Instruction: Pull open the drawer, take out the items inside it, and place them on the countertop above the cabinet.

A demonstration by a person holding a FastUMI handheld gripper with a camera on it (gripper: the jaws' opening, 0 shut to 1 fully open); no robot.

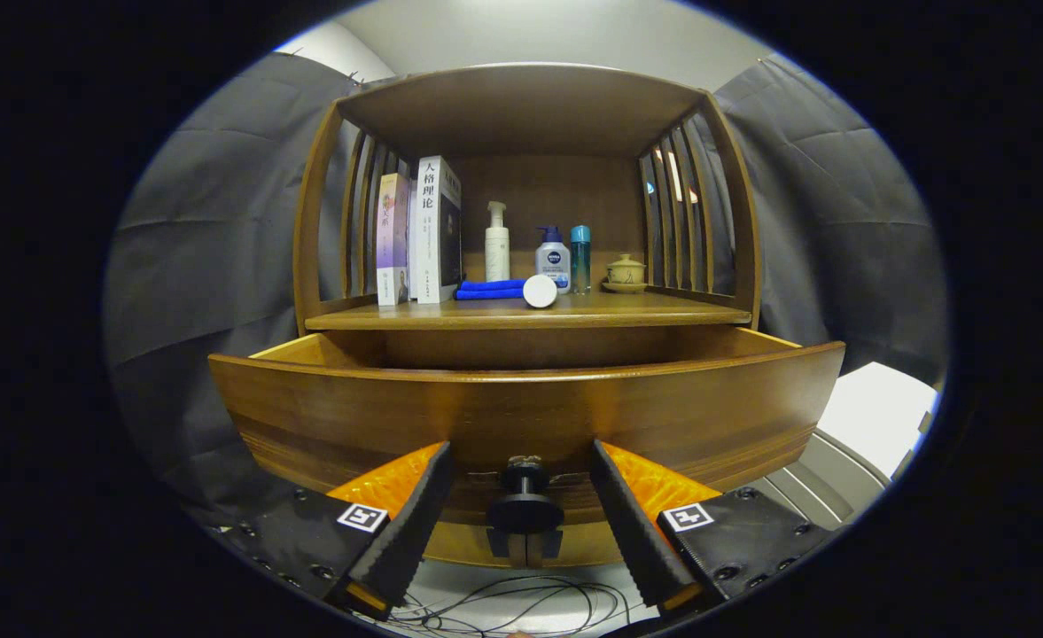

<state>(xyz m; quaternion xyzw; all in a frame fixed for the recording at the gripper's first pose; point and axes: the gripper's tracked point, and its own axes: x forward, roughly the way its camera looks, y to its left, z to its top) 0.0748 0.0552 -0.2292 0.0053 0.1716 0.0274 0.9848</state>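
The wooden drawer (521, 412) stands pulled out from the cabinet, and its tall front panel hides what lies inside. Its dark round knob (525, 507) sits between my fingers, clear of both. My gripper (519, 447) is open, with its fingertips close against the drawer front on either side of the knob. Above the drawer is the countertop (663, 310), a wooden shelf surface. On it lie a folded blue cloth (490, 289) and a white round jar (540, 291).
At the left of the countertop stand upright books (419, 232). Toward the back are a white pump bottle (496, 244), a blue-capped pump bottle (553, 259), a slim teal bottle (580, 259) and a lidded cup (625, 273). Slatted side walls and a wooden roof enclose the shelf. Cables (521, 607) lie below the drawer.
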